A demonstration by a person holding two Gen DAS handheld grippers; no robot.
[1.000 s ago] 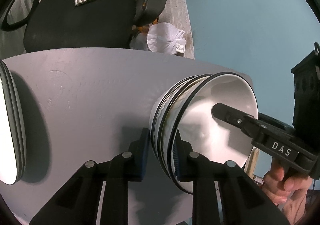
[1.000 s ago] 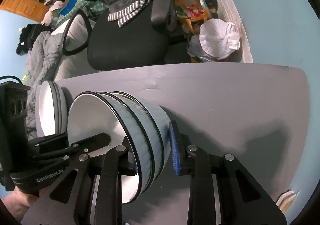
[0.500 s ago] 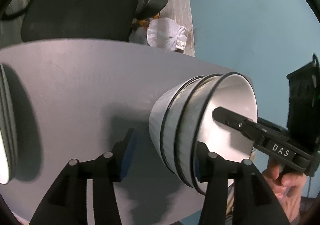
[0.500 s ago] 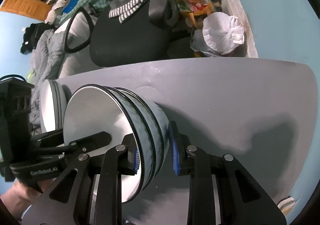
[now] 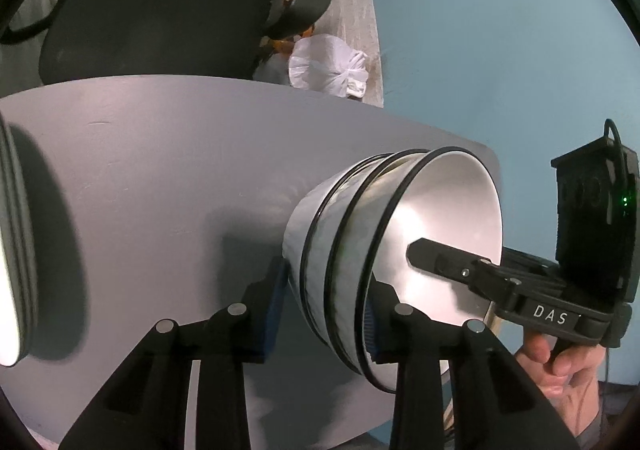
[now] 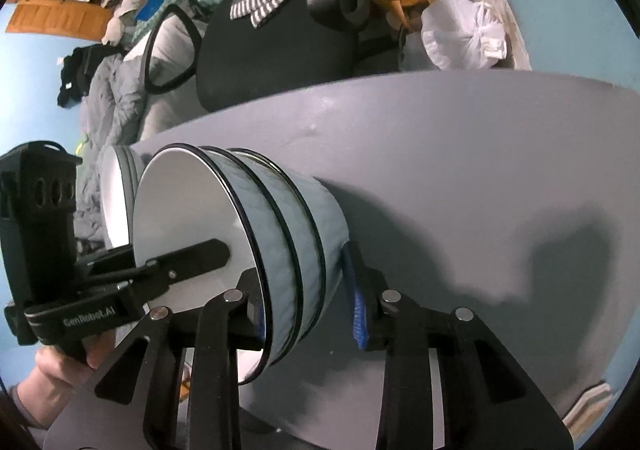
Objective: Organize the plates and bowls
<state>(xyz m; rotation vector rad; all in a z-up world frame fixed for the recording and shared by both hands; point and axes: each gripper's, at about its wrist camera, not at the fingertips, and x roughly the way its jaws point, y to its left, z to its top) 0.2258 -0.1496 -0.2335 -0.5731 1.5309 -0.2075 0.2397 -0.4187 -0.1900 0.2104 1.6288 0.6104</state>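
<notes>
Glazed ceramic, white inside and pale blue-grey outside with thin black rims: the stack of three nested bowls (image 5: 360, 250) sits right of centre in the left wrist view and left of centre in the right wrist view, over the matt grey table (image 5: 160, 169).

The left gripper (image 5: 328, 290) straddles the near wall of the stack, one finger outside the lowest bowl and one inside the top bowl. A second ago its fingers spanned fewer walls. They then spread, and they are now closing across all three, with both pads apparently meeting the ceramic.

The right gripper (image 6: 302, 278) straddles the opposite wall. Its jaws are opening, with the wall still between them. A sliver of table shows beside its blue outer pad (image 6: 357, 314), so it appears to be letting go. By this reading the load is passing to the left side, ready for carrying as one unit.

The white plates with dark rims (image 5: 16, 250) are cut off at the left edge of the frame, so their number is uncertain. Whether the stack rests on the table or hangs clear cannot be told. The person's hand (image 5: 560, 362) shows only partly at lower right.
</notes>
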